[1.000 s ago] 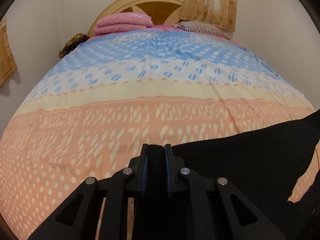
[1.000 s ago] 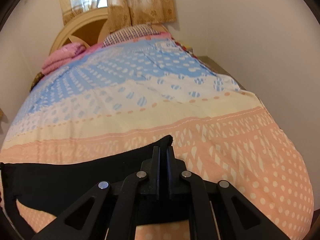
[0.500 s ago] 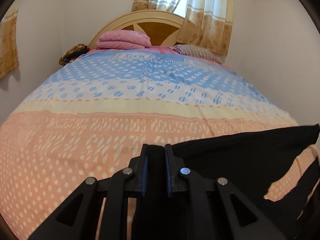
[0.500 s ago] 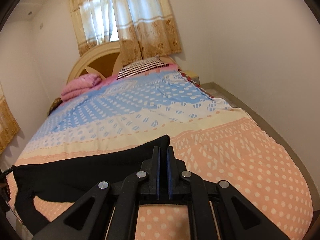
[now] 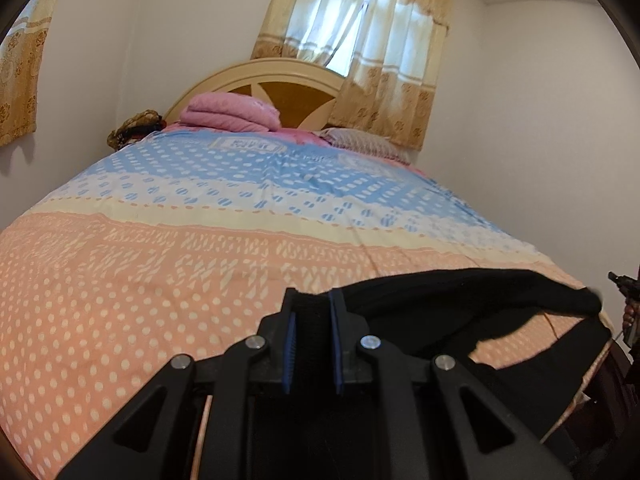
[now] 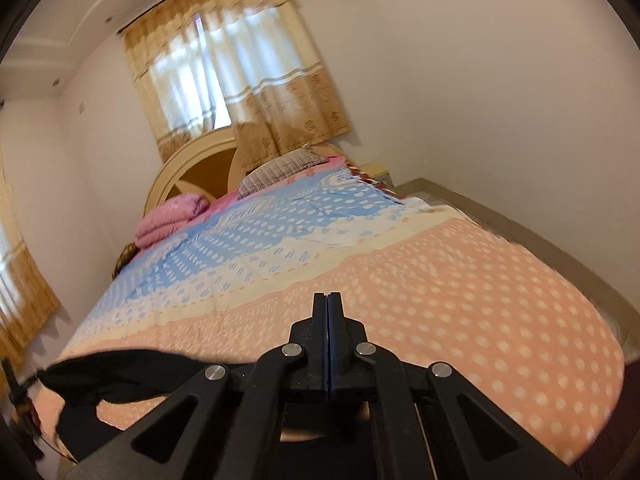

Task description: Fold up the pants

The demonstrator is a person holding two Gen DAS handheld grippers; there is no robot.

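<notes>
The black pants (image 5: 460,292) hang in a sagging band over the foot of the bed. My left gripper (image 5: 312,312) is shut on one end, and black cloth fills the gap between its blue pads. In the right wrist view the pants (image 6: 120,364) run from the left edge to under the linkage. My right gripper (image 6: 328,300) is closing its jaws the last bit; the fingers meet with no cloth visible between them. In the left wrist view the pants' far tip lies just short of the right gripper (image 5: 622,284).
The bed (image 5: 160,280) has a peach, cream and blue patterned cover. A folded pink blanket (image 5: 230,112) and a striped pillow (image 6: 284,168) lie by the round headboard (image 5: 280,76). Walls stand close on both sides, and a curtained window (image 6: 224,72) is behind.
Both grippers drew back and tipped up, so more of the room shows. The pants rose off the cover and now sag between the hands. Black cloth no longer shows between the right fingers.
</notes>
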